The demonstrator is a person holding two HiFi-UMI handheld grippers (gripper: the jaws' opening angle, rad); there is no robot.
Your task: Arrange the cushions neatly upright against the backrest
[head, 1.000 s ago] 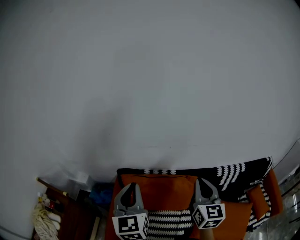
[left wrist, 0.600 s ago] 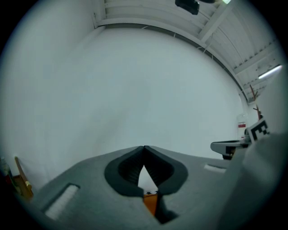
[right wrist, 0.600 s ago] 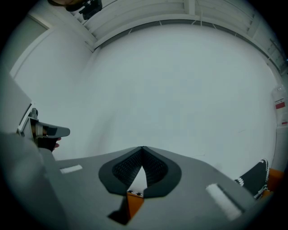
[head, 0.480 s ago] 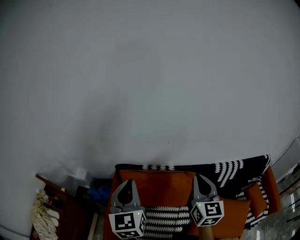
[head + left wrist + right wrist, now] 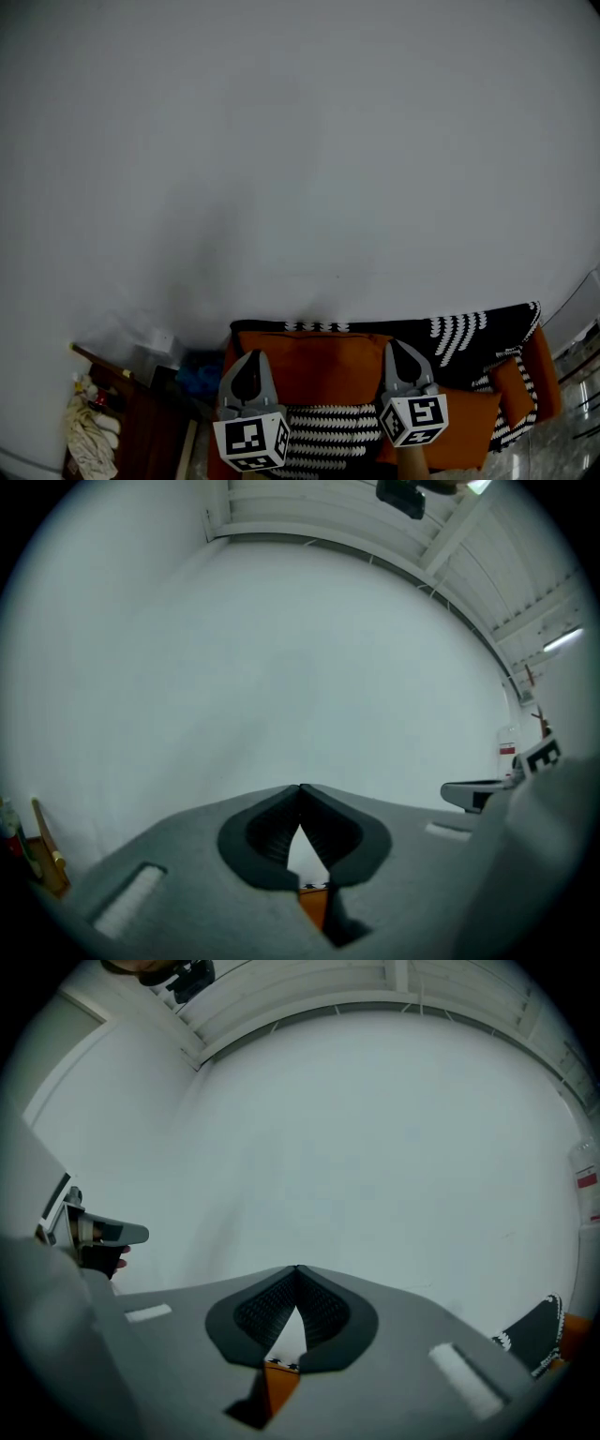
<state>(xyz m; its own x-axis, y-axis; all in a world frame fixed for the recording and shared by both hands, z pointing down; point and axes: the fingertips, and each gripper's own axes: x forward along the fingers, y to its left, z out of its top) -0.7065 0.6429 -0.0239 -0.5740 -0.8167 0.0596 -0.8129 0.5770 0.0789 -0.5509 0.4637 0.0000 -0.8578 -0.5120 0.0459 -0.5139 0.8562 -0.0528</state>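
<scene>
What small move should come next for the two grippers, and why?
Probably tip both down toward the striped cushion and open the jaws. The left gripper and right gripper are shut and empty, aimed level at the wall above the sofa, with no cushion gripped.

Orange sofa [image 5: 547,370] bears striped cushion [image 5: 333,436], probably a patterned throw [image 5: 469,333].

Sofa [image 5: 547,370], left gripper [image 5: 252,355] and right gripper [image 5: 390,344] sit slightly higher in frame.
</scene>
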